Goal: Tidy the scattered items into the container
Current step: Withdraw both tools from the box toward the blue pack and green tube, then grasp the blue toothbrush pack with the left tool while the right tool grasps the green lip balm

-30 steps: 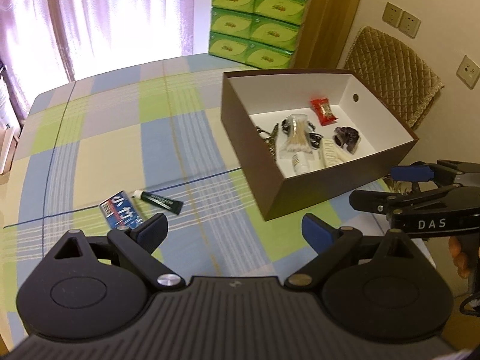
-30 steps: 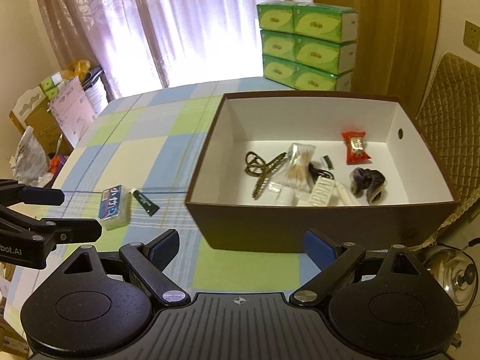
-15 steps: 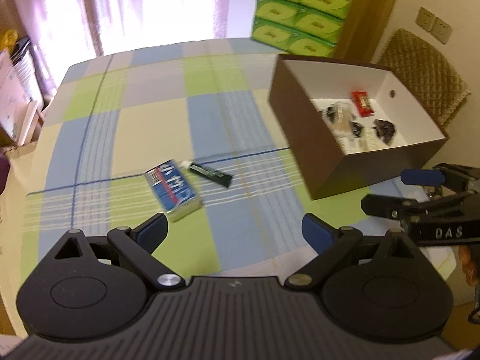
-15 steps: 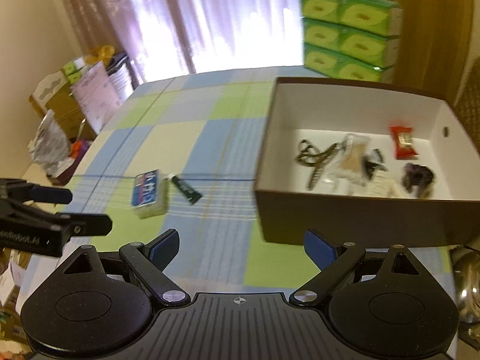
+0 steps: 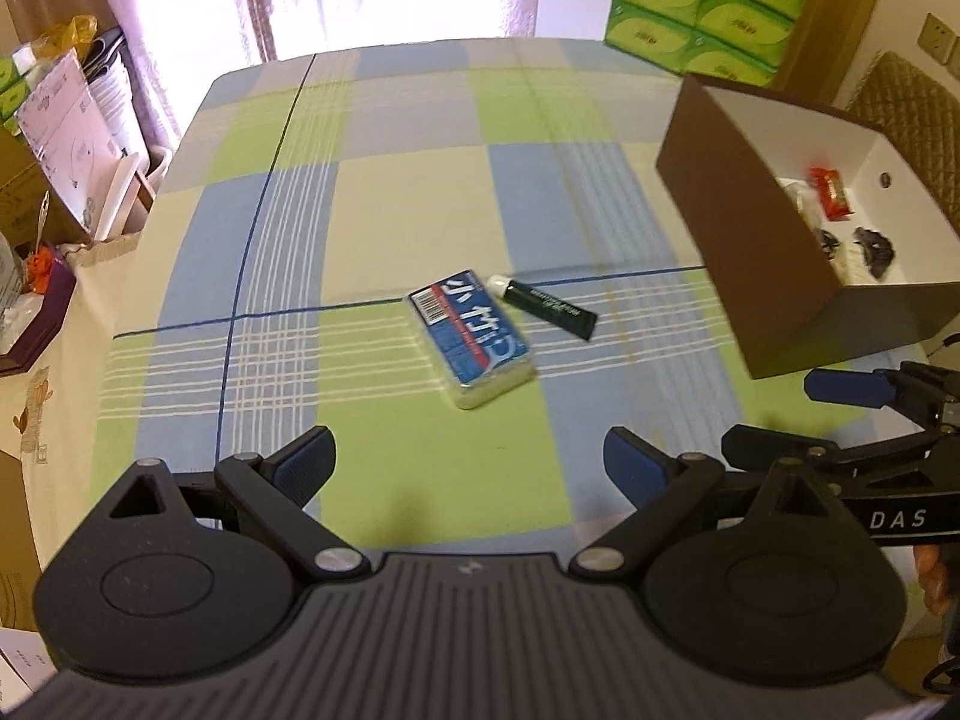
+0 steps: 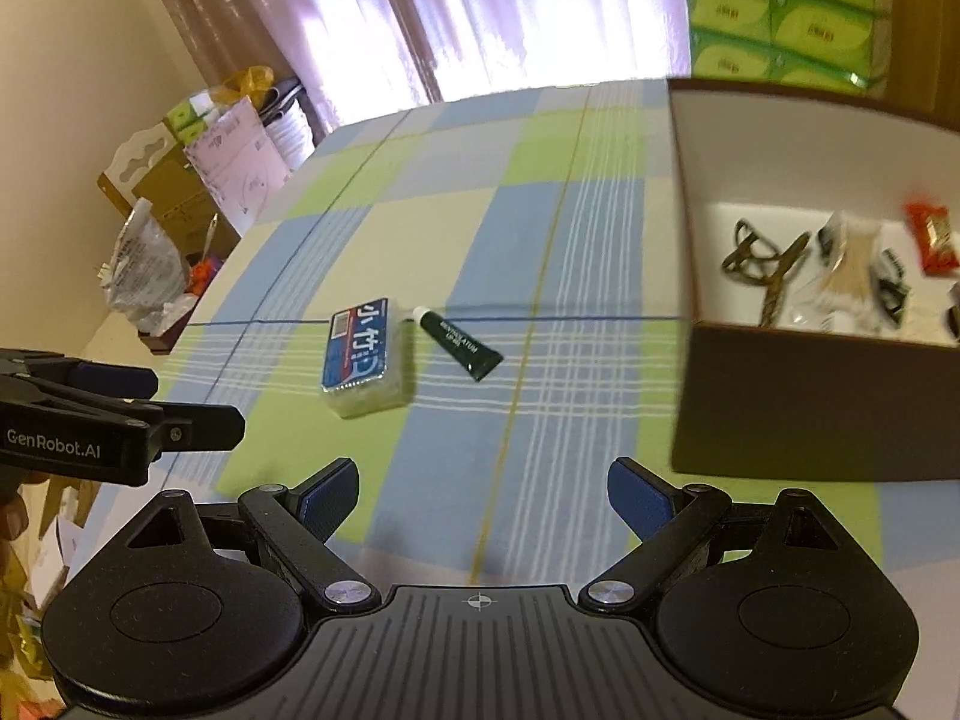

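Checked tablecloth [image 5: 420, 192] (curtains [image 6: 480, 18] behind)

one packet [image 5: 472, 337], one tube [image 5: 551, 307], one box [image 5: 780, 276]

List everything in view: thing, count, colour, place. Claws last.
tissue pack: one, blue label, on the cloth mid-table
tube: one, dark green with white cap, just right of the pack
box: one, brown outside, white inside, right side of the table
red packet: one, inside the box
hair clip: one, bronze, inside the box
green cartons: stacked, far table edge
tablecloth: one, blue, green and cream checks
left claw: open, empty, above the cloth
right claw: open, empty, above the cloth
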Demonstrator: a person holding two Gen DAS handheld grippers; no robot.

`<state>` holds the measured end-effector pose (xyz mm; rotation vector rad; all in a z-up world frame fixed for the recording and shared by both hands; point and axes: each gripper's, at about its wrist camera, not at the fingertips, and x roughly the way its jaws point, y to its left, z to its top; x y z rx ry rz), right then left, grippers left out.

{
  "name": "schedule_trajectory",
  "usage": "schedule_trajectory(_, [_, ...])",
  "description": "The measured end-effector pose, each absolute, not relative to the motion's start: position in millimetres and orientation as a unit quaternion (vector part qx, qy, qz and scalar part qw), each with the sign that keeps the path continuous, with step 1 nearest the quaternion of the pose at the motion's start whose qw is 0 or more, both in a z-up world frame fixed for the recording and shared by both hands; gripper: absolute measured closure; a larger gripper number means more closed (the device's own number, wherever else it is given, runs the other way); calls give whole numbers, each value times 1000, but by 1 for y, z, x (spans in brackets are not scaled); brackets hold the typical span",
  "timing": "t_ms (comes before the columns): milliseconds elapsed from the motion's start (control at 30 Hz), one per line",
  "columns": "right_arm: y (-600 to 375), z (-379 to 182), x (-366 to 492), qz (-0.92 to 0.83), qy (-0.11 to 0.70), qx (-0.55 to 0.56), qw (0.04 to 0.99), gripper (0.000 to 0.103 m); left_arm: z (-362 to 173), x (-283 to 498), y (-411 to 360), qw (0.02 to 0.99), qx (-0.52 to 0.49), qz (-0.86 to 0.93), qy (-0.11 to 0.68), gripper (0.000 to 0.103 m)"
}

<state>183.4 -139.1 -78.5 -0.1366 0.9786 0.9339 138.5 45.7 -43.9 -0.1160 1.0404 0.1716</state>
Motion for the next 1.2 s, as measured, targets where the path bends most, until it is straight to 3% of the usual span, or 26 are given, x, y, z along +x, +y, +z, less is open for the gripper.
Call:
schedule_trajectory(600, [-113, -128, 195, 404, 471, -117, 776, 8, -99, 177, 64, 841, -71, 76, 532, 9])
schedule_trajectory(1200, [-113, -138, 202, 371, 470, -116, 792, 8, -127, 226, 67, 842, -82, 88, 525, 10])
